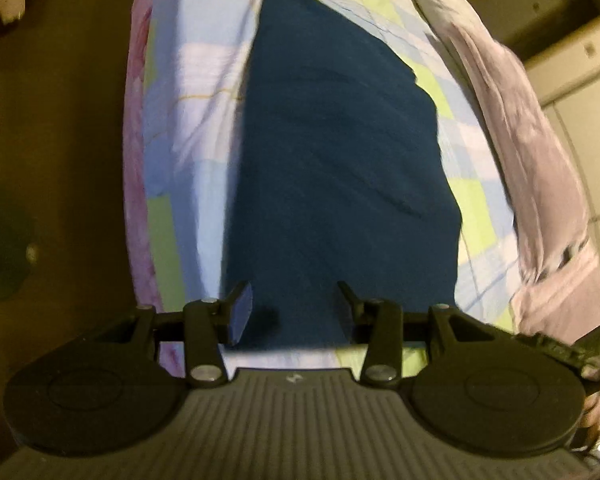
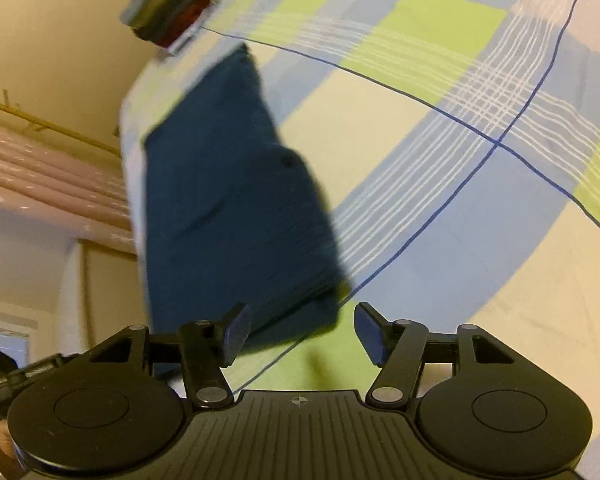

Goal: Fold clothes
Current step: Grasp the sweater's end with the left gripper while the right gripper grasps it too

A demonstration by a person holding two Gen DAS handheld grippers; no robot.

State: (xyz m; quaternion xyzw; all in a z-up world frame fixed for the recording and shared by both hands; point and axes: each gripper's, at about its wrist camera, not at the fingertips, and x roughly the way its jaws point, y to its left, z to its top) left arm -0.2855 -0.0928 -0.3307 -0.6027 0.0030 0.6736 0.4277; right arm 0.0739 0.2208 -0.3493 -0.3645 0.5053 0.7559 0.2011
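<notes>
In the left wrist view, the dark blue garment [image 1: 332, 152] lies flat along the checked bed sheet [image 1: 188, 120], stretching away from the left gripper [image 1: 296, 308]. Its near edge sits between the parted fingers, which press on nothing. A pale quilt [image 1: 540, 184] is bunched on the bed beyond the garment's right side. In the right wrist view, the same garment [image 2: 228, 200] lies on the sheet [image 2: 440, 160], its near corner just ahead of the right gripper [image 2: 300, 328], toward the left finger; the jaws stand apart and empty. A stack of folded clothes [image 2: 168, 12] sits beyond the garment's far end.
</notes>
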